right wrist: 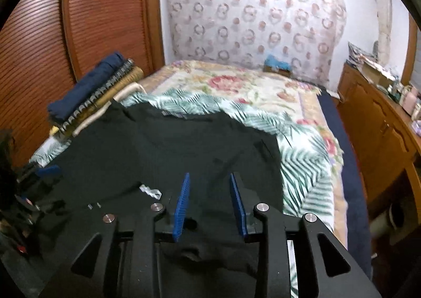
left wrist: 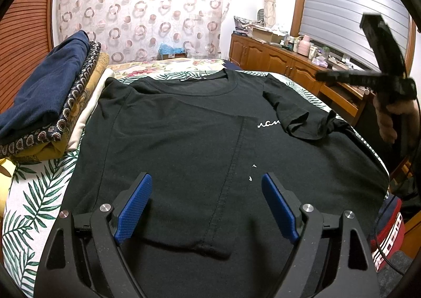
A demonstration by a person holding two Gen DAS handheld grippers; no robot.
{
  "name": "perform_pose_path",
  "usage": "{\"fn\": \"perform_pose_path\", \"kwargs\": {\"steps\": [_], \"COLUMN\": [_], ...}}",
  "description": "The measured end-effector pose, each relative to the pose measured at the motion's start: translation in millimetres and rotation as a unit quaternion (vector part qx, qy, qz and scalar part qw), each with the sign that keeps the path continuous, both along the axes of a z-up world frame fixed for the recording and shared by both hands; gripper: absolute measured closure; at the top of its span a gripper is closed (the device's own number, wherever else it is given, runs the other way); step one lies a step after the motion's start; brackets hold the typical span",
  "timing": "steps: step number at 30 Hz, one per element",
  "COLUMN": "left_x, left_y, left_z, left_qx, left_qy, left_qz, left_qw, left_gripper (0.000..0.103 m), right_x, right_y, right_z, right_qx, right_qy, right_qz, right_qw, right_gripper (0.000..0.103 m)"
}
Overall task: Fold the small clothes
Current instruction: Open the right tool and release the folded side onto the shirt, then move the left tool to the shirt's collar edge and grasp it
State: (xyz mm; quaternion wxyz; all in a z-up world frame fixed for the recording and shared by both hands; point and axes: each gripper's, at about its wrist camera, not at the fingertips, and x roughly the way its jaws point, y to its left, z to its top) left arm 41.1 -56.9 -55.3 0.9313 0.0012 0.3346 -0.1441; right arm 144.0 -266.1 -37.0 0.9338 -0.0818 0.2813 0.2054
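Though spread flat on the bed (right wrist: pixel 310 166), black T-shirt (left wrist: pixel 184 127) already partly folded: left side turned in over the chest, its side seam running down the middle, left sleeve lying across near the hem; right sleeve (left wrist: pixel 297 116) flipped inward and lying bunched beside the white chest lettering (left wrist: pixel 268 124). Fabric matte, soft-looking, lightly flecked with lint, neckline at the far end with its label showing. Laid so, presumably, to bring both sides inward before doubling lengthwise. Left gripper (left wrist: pixel 206 206) poised low over the near hem, blue pads spread wide, nothing between them, seemingly ready for the next fold. Right gripper (right wrist: pixel 210 206) lifted off to the right edge, jaws partly apart, pinching nothing, the shirt's right side below it. Beneath the shirt, a palm-leaf sheet (left wrist: pixel 34 192) as working surface. Further out, a stack of folded clothes (left wrist: pixel 50 103) at the far left, likely finished pieces. Beyond, a floral bedspread (right wrist: pixel 236 82), patterned curtain (left wrist: pixel 142 8), wooden cabinet (left wrist: pixel 279 61).
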Motion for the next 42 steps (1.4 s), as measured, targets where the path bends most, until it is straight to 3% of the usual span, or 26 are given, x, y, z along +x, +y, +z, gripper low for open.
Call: {"fn": "perform_pose_path", "kwargs": {"steps": [10,16,25,33,41,42], "left_x": [0,0,0,-1,1,2], "left_y": [0,0,1,6,21,24], "left_z": [0,0,0,2,8,10], "left_qx": [0.000,-0.002,-0.002,-0.005,0.006,0.008], "left_qy": [0.001,0.001,-0.001,-0.004,-0.012,-0.014], "left_qz": [-0.002,-0.003,-0.002,0.003,0.017,0.020], "left_qw": [1.0000,1.0000,1.0000,1.0000,0.9998,0.9997], "left_gripper": [0.017,0.017,0.017,0.017,0.017,0.017], "right_x": [15,-11,-29,12,68,71], "right_y": [11,10,3,18,27,30], "right_z": [-31,-45,-28,-23,-46,-46], "right_qx": [-0.014,-0.031,-0.021,-0.005,0.000,0.004], "right_qy": [0.081,0.114,0.087,0.062,0.113,0.115], "right_qz": [0.004,0.011,0.000,0.008,0.009,0.018], "right_qw": [0.997,0.993,0.996,0.998,0.994,0.993], "right_gripper": [0.071,0.071,0.071,0.071,0.071,0.078]}}
